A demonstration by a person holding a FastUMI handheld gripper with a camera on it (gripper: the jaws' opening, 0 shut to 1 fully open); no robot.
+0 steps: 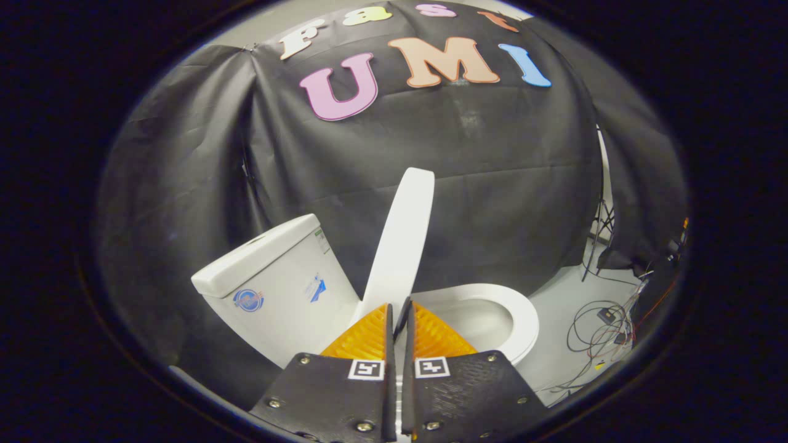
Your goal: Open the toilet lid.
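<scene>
Two tool [399,314] fingers are nearly closed, empty; toilet lid [401,237] just ahead is raised upright. Withdrawal likely remains.

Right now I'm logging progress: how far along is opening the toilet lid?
Nearly done: the lid stands raised, almost upright, clear of the seat and open bowl. The gripper sits at the lid's lower edge, fingers nearly together; whether they grip it is unclear. Left: tip the lid back toward the tank and withdraw.
</scene>
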